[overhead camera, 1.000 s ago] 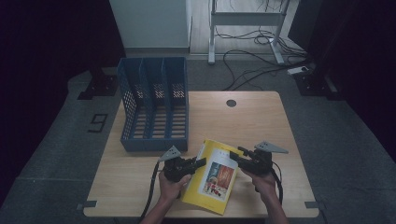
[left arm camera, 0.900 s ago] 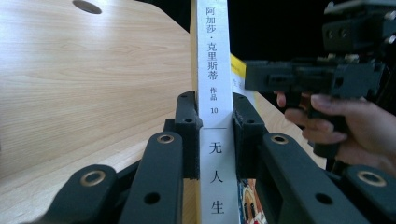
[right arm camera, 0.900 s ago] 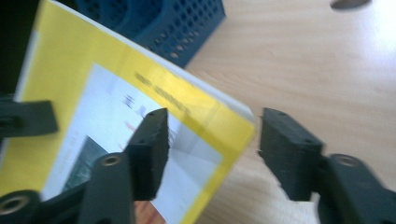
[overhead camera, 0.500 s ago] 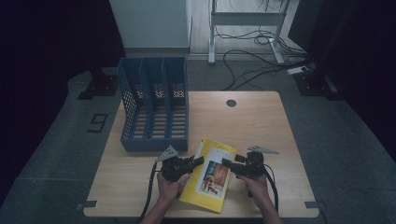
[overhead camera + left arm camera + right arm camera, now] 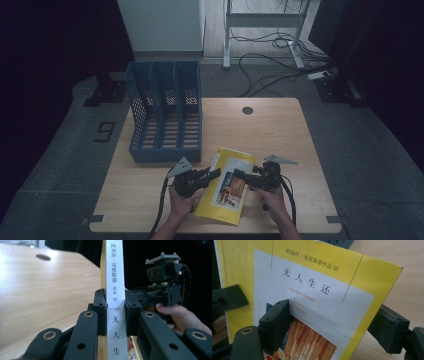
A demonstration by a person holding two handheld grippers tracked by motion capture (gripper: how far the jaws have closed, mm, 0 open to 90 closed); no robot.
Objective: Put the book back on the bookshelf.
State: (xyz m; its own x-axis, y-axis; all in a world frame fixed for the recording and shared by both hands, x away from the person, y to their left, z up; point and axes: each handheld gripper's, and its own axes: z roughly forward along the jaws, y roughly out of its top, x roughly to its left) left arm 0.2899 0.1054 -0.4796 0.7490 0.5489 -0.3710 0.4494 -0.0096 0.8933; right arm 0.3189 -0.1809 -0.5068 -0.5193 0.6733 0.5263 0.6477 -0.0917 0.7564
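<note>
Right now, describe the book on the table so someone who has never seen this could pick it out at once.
Start at the wooden table and find the blue file rack on its far left part. Just in front of the rack, near the table's front edge, lies the book between the two hand-held grippers. It is the one bright yellow thing there, with a white cover panel, Chinese title and "Agatha Christie" in red.

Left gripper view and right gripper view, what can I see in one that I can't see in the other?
Left gripper view: the book seen from its white spine, pinched tight by the left gripper fingers, plus a round hole in the table and the person's other hand. Right gripper view: the yellow front cover with its title and picture. The right gripper fingers have just been opening and stand loose on either side of it. Both: the same book and the wooden table.
</note>
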